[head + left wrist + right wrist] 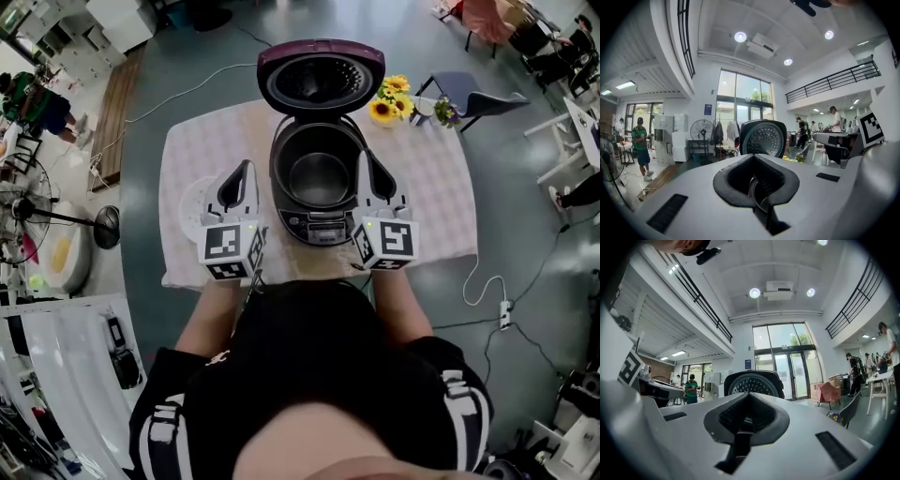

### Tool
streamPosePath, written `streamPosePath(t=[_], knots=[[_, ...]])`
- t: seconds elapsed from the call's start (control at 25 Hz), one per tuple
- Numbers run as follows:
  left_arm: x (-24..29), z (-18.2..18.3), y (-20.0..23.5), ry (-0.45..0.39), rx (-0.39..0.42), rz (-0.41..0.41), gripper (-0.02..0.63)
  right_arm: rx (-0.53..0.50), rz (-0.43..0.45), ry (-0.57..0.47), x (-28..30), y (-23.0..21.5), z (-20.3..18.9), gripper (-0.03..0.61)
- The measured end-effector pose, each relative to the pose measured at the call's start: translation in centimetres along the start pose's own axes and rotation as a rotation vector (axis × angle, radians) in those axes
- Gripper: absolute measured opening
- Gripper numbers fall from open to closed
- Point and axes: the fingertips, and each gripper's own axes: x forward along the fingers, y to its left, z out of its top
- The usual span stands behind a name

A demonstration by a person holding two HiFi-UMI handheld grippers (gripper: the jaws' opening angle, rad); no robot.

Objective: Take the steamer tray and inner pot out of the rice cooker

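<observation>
Looking down on a tabletop draped in a pale checked cloth, set on a grey floor in a tall, bright hall with large windows, a railed gallery and round ceiling lights; sunflowers at the cloth's far right corner, a white round piece lying flat near the left edge. Holding the left gripper just left of the rice cooker and the right gripper just right of it, both pointing away from the body, jaws of each pressed together with nothing plainly pinched. Sitting mid-cloth with control panel toward the person, mouth upward, lid swung back open at the far side, inner pot seated upright inside.
</observation>
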Motion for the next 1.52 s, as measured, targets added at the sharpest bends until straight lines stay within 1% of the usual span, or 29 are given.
streamPosePath(t=[0.16,0.36,0.44,0.52,0.56,0.64,0.68,0.76,0.8,0.88,0.96,1.0,1.04,1.16,1.2,1.24,1.28,1.44,1.52], knots=[[0.8,-0.3,0.0,0.007,-0.017,-0.012,0.005,-0.003,-0.007,-0.007,0.3,-0.8,0.3,0.000],[1.5,-0.4,0.2,0.018,-0.019,-0.021,0.005,0.050,-0.004,-0.004,0.8,-2.6,0.5,-0.002],[1.9,-0.5,0.9,0.030,-0.033,-0.026,0.005,0.109,0.013,-0.012,1.1,-3.2,0.6,0.000],[2.4,-0.7,1.2,0.044,-0.073,-0.061,0.015,0.248,0.066,-0.023,1.4,-3.8,0.6,0.005],[2.7,-0.8,1.1,0.049,-0.108,-0.093,0.051,0.334,0.103,-0.029,1.5,-4.1,0.6,0.086],[3.3,-0.8,0.6,0.051,-0.208,-0.180,0.231,0.482,0.170,-0.036,1.9,-4.7,0.7,0.235],[3.6,-0.8,0.4,0.054,-0.267,-0.223,0.277,0.536,0.194,-0.033,2.1,-5.1,0.7,0.271],[4.1,-1.1,0.5,0.059,-0.387,-0.286,0.327,0.640,0.208,-0.016,2.5,-6.4,0.0,0.297],[4.4,-1.3,0.7,0.063,-0.443,-0.304,0.346,0.698,0.203,-0.004,2.5,-7.1,-0.5,0.302],[4.8,-2.0,1.2,0.073,-0.543,-0.320,0.359,0.817,0.210,0.025,2.5,-8.2,-1.5,0.302],[5.1,-2.6,1.8,0.085,-0.644,-0.329,0.360,0.908,0.265,0.062,2.7,-8.6,-2.1,0.302],[5.2,-3.0,2.0,0.094,-0.706,-0.347,0.360,0.940,0.294,0.087,2.9,-8.6,-2.4,0.302],[5.4,-3.3,1.9,0.109,-0.782,-0.379,0.360,0.970,0.318,0.116,3.0,-8.7,-2.9,0.302],[6.0,-4.1,0.6,0.167,-1.066,-0.525,0.360,1.043,0.370,0.214,3.6,-9.1,-4.9,0.302],[6.3,-4.4,0.3,0.184,-1.131,-0.564,0.360,1.061,0.384,0.246,3.8,-9.1,-5.7,0.302],[6.6,-4.8,0.1,0.202,-1.167,-0.588,0.360,1.075,0.396,0.276,3.9,-9.2,-6.4,0.301],[6.8,-5.2,-0.1,0.223,-1.184,-0.602,0.360,1.086,0.407,0.305,4.0,-9.2,-7.1,0.301],[7.0,-6.8,-0.9,0.324,-1.227,-0.641,0.360,1.133,0.447,0.418,3.8,-9.1,-9.3,0.301],[7.2,-7.3,-1.4,0.361,-1.253,-0.667,0.360,1.159,0.462,0.466,3.8,-9.1,-10.4,0.300]])
